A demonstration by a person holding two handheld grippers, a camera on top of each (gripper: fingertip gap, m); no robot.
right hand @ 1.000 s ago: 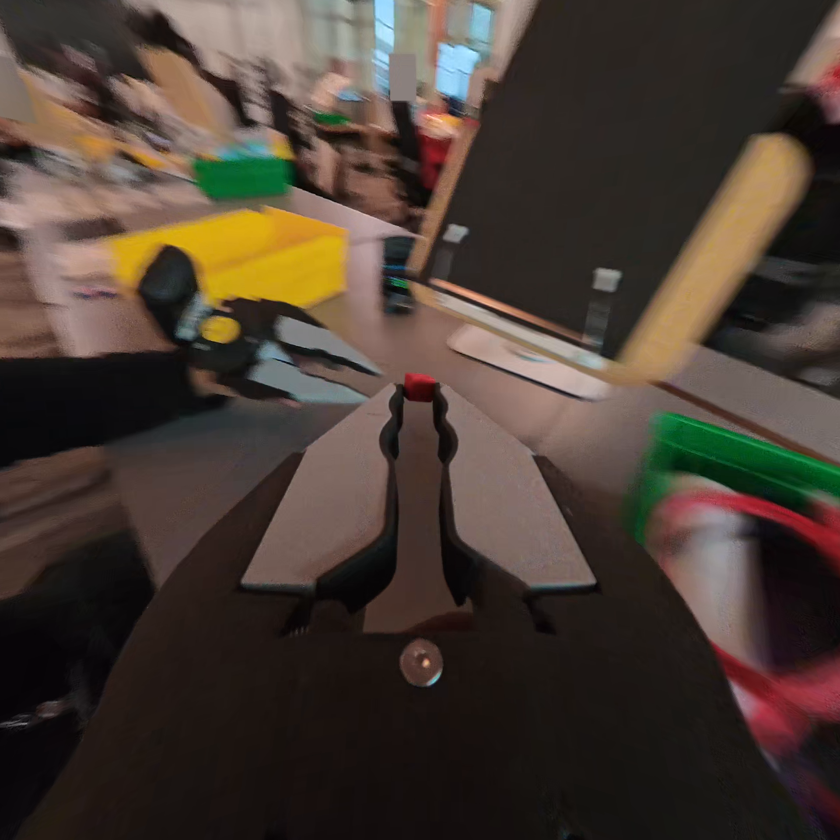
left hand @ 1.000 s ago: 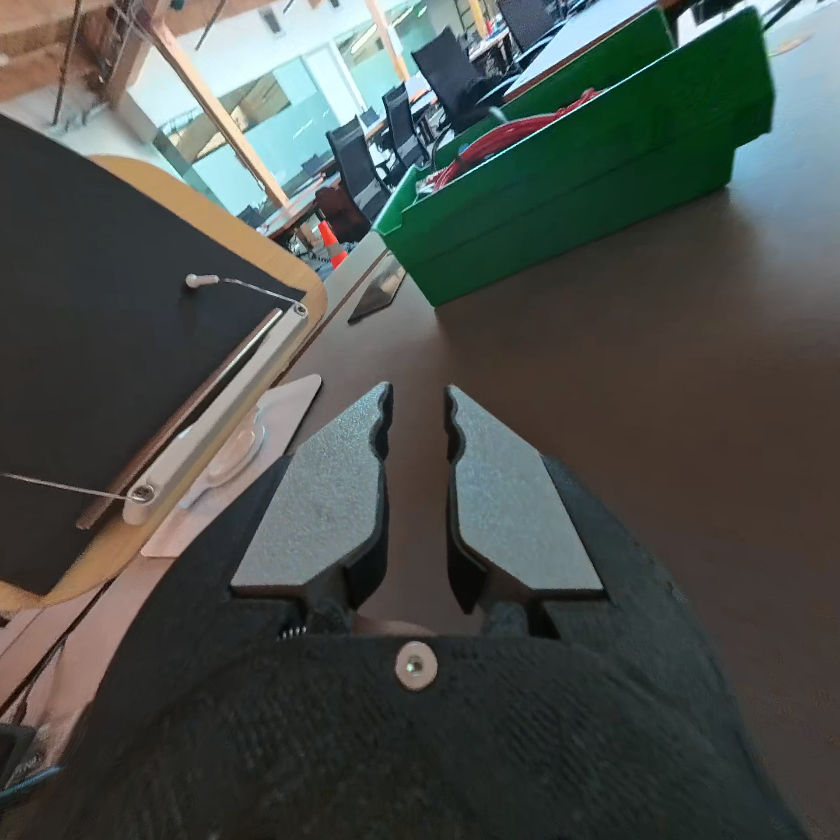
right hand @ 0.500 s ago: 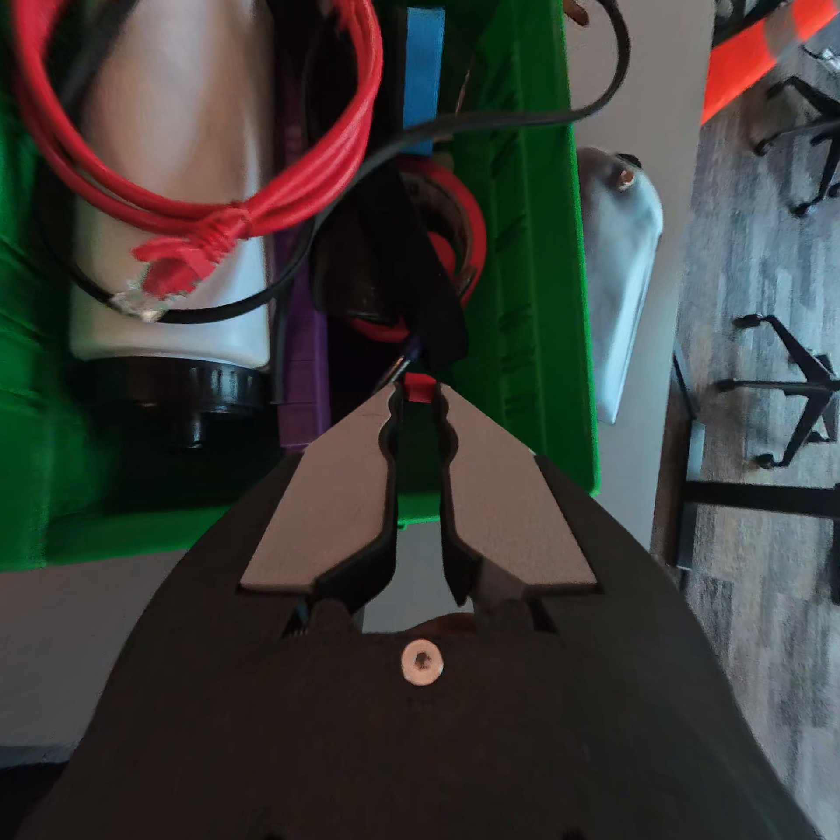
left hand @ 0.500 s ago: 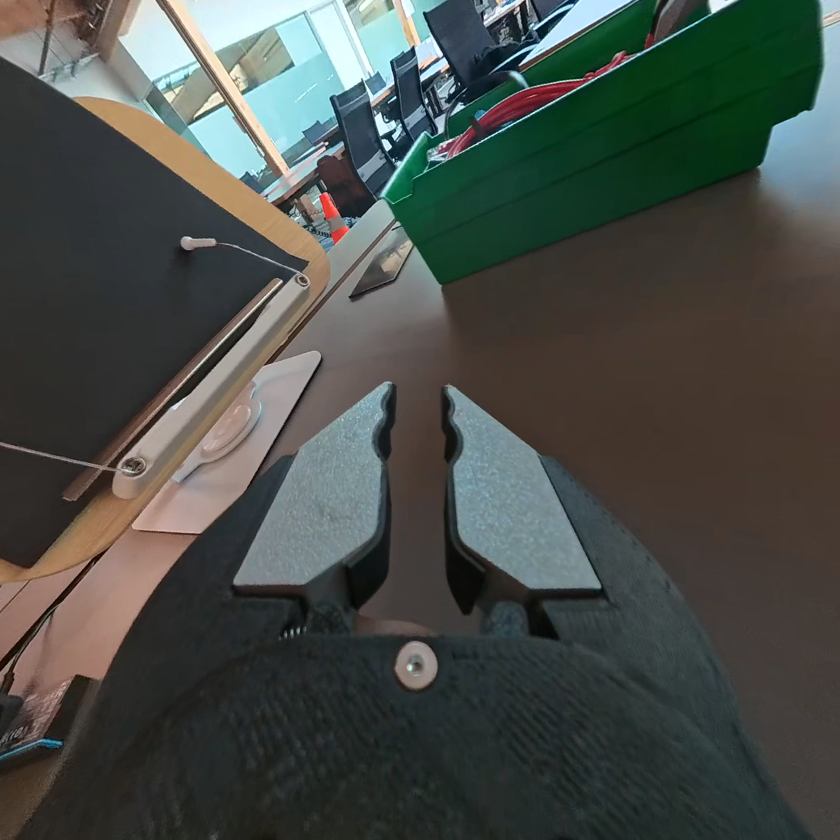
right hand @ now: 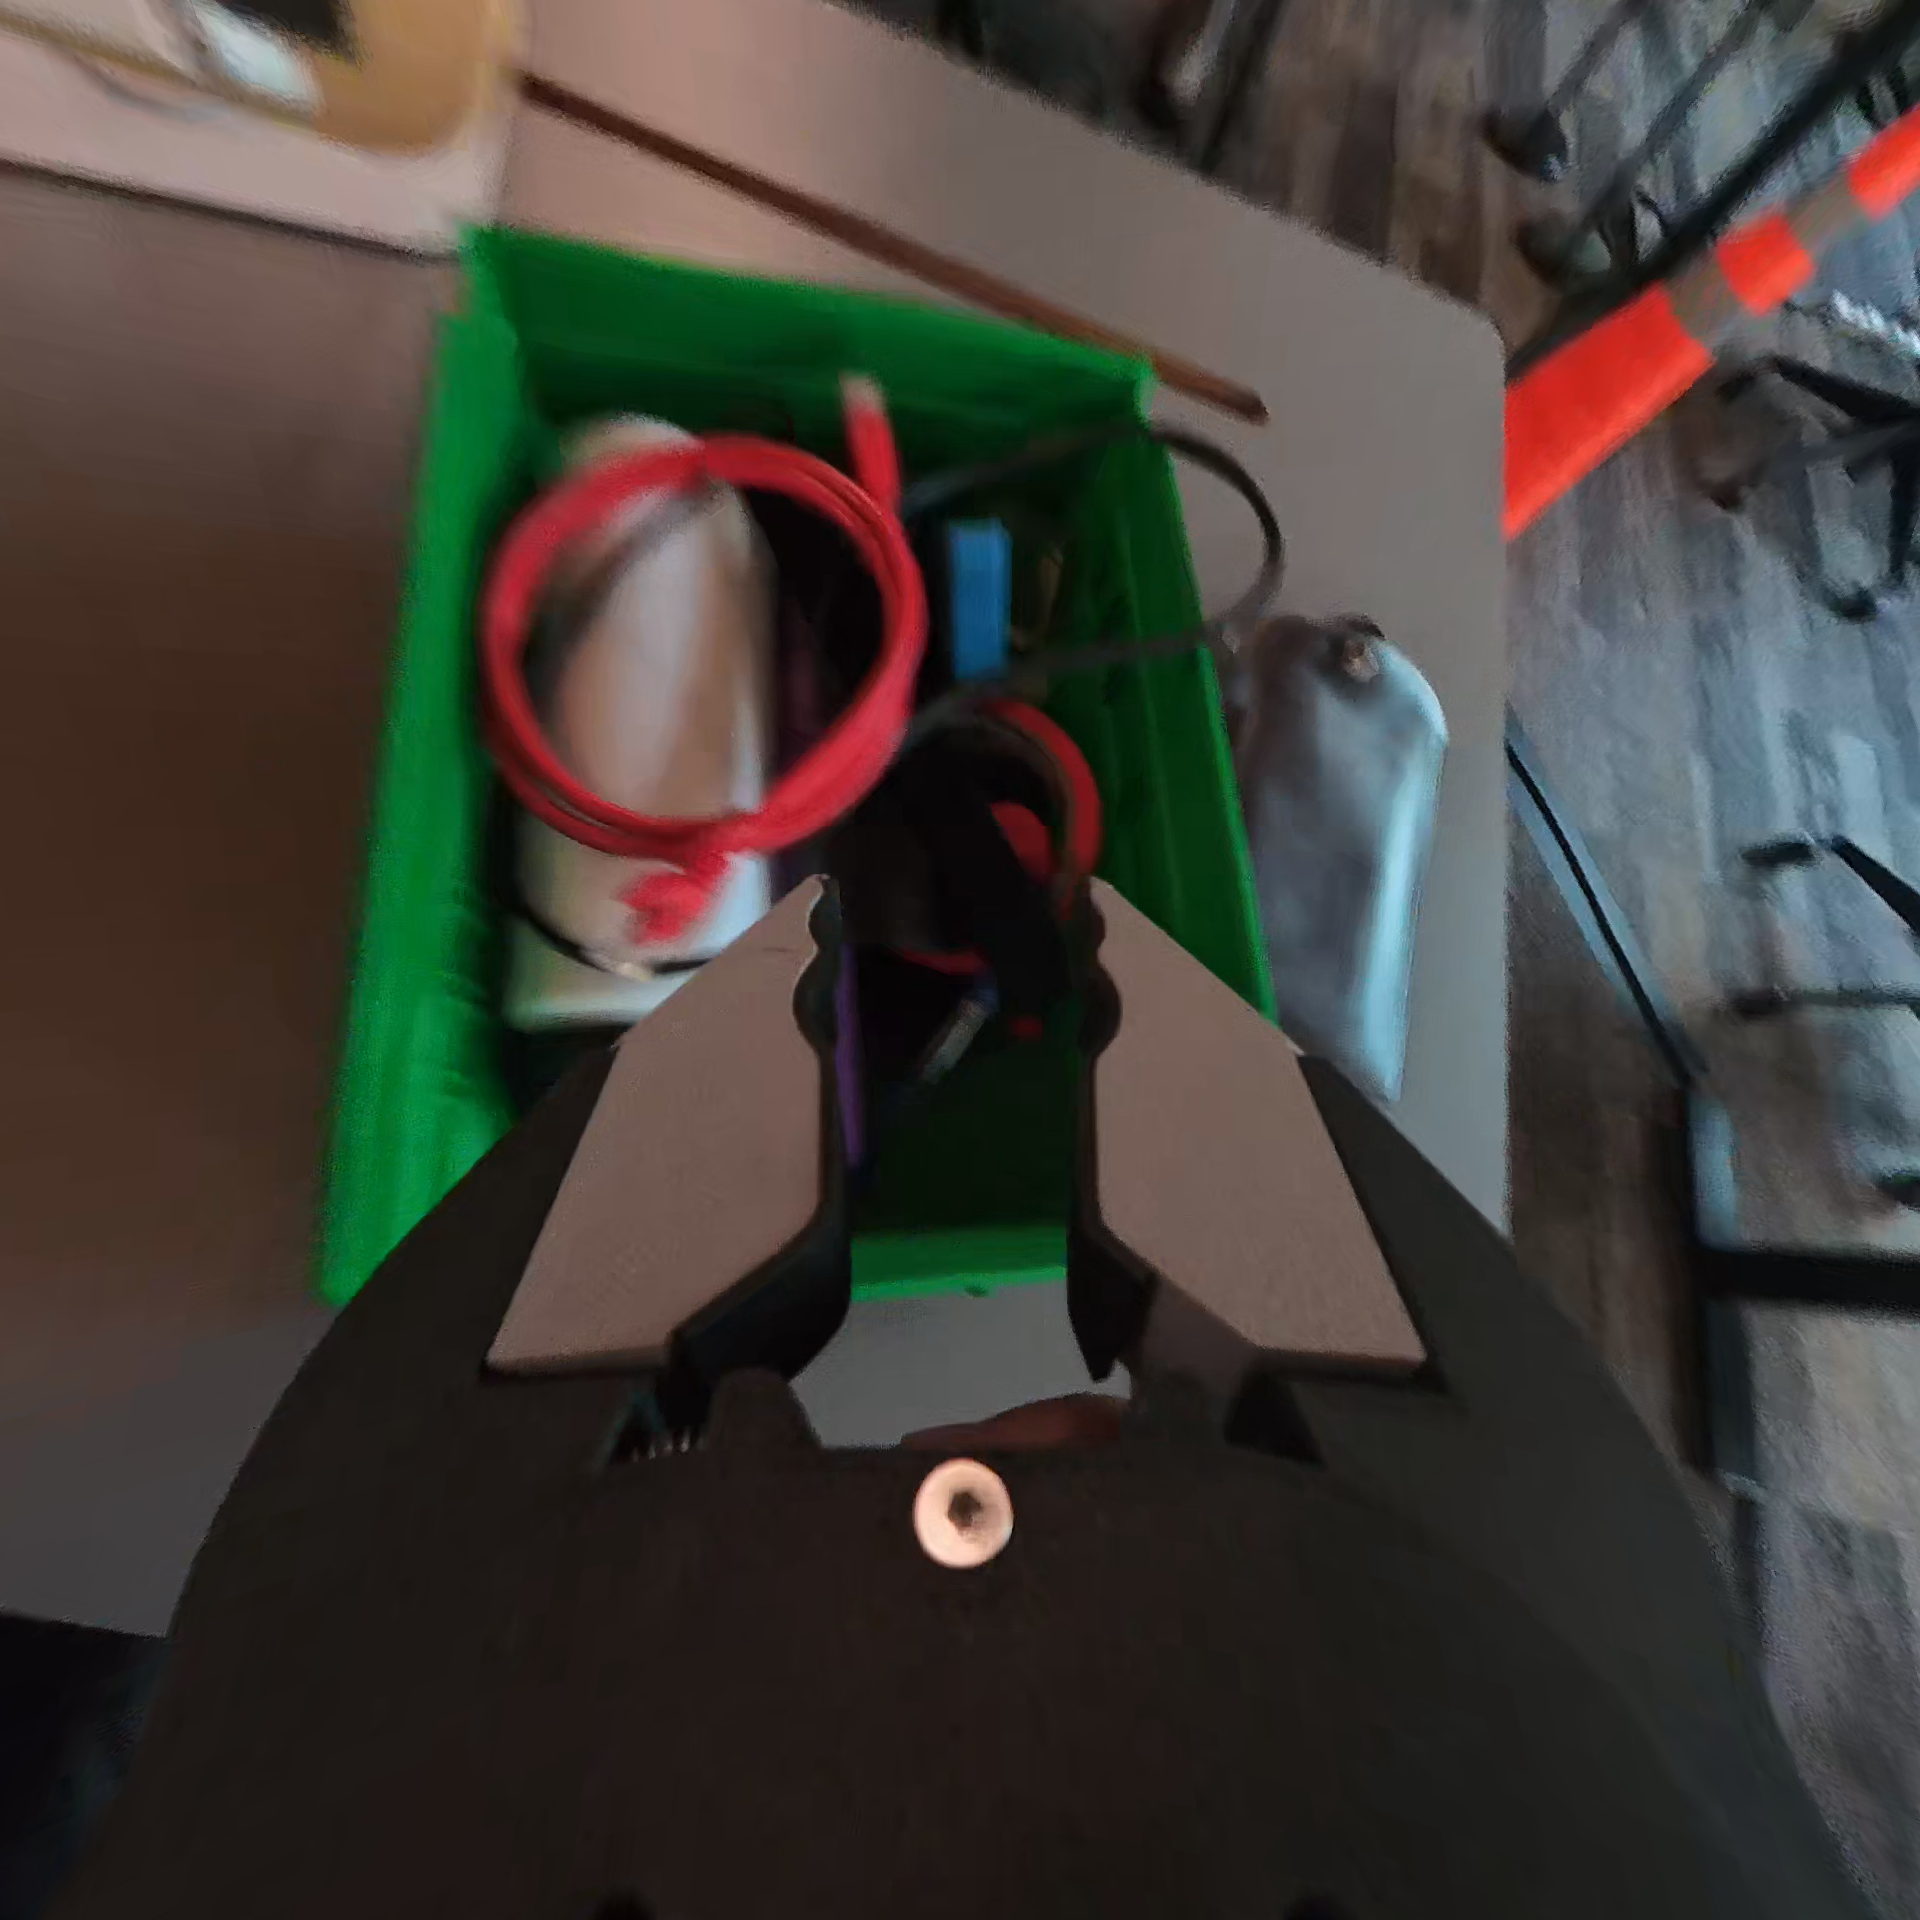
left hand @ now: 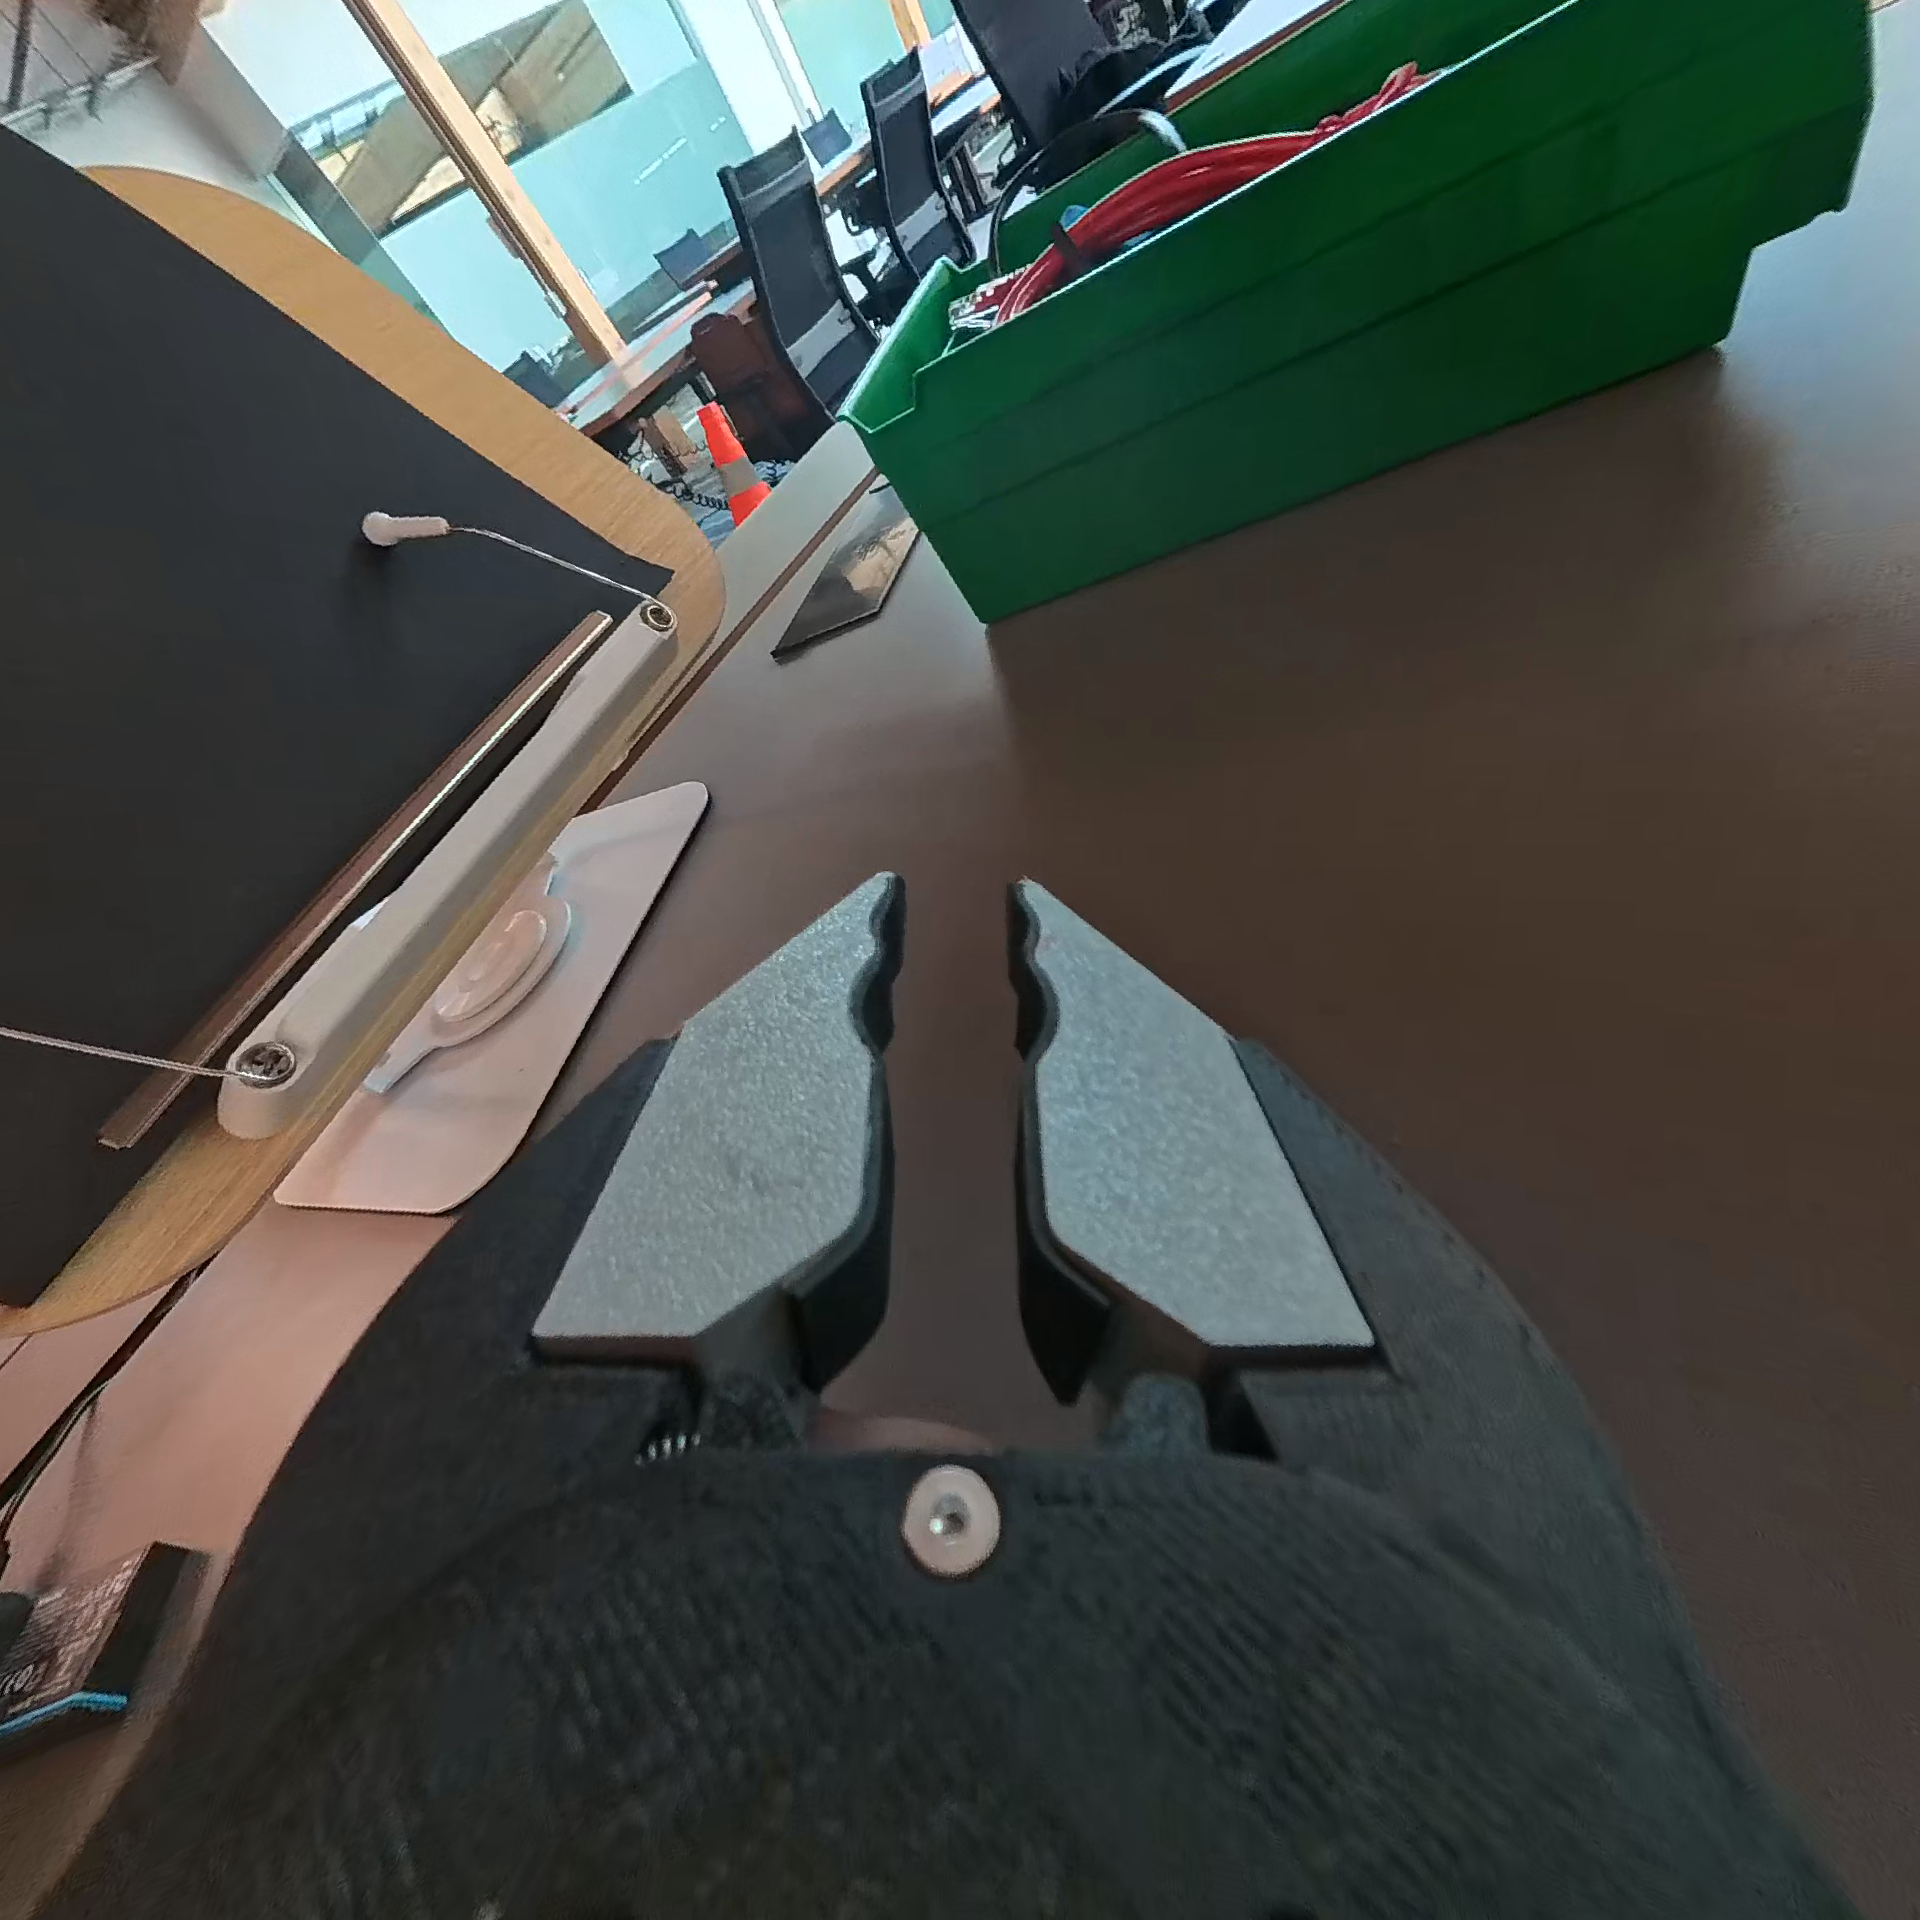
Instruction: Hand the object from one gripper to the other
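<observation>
Left wrist view: a dark brown surface (left hand: 1455,779) stretches ahead under the left gripper (left hand: 954,894), whose jaws stand slightly parted with nothing between them. To the left a black panel (left hand: 208,520) edged in pale wood leans on a white bracket (left hand: 457,883) with a flat white base. Farther off a green bin (left hand: 1299,364) sits on the surface, red cable (left hand: 1143,208) showing over its rim. Beyond lie black office chairs (left hand: 790,239), long desks, glass walls and an orange cone (left hand: 727,462).

Right wrist view: blurred, looking straight down into the green bin (right hand: 416,935). The right gripper (right hand: 956,894) hangs over its near end, jaws wide apart and holding nothing. Inside the bin lie a red cable coil (right hand: 707,644) on a white cylinder (right hand: 644,675), a blue piece (right hand: 977,592) and dark clutter; the task's object cannot be picked out among them. A grey pouch (right hand: 1340,831) lies just beside the bin.
</observation>
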